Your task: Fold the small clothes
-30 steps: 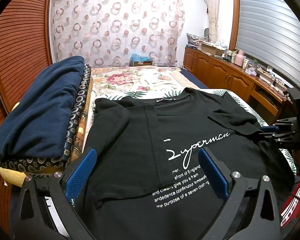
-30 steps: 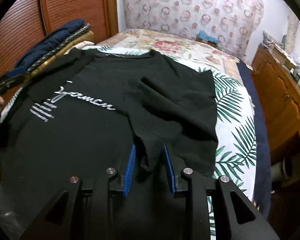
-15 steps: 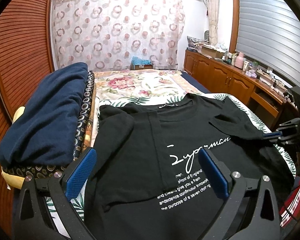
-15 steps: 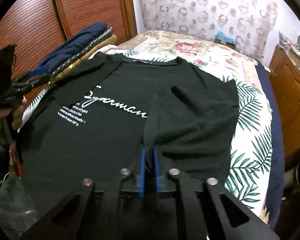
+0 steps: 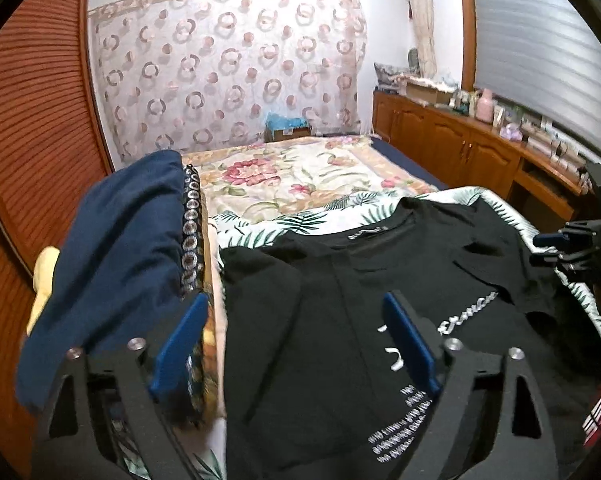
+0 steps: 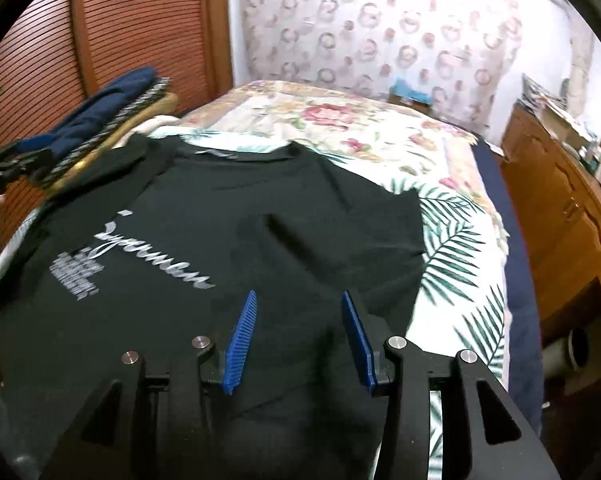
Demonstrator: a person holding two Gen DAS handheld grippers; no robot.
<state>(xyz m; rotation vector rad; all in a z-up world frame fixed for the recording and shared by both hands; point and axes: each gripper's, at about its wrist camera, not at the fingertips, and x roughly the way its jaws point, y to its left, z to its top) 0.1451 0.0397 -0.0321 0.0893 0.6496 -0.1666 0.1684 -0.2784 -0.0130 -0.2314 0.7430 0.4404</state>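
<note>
A black T-shirt (image 5: 332, 320) with white script lettering lies spread on the bed, both sleeves folded inward; it also shows in the right wrist view (image 6: 228, 248). My left gripper (image 5: 296, 320) is open and empty, held above the shirt's left side. My right gripper (image 6: 298, 304) is open and empty above the shirt's lower right part. The right gripper (image 5: 556, 246) shows at the right edge of the left wrist view, and the left gripper (image 6: 12, 160) at the left edge of the right wrist view.
A stack of folded clothes topped by a navy garment (image 5: 112, 248) sits left of the shirt, also in the right wrist view (image 6: 100, 120). A palm-leaf sheet (image 6: 452, 240) and floral bedspread (image 5: 300, 176) cover the bed. Wooden cabinets (image 5: 460, 152) line the right wall.
My right gripper was shut on the shirt's fabric half a second ago and has opened and let it go. Both grippers have lifted and shifted slightly.
</note>
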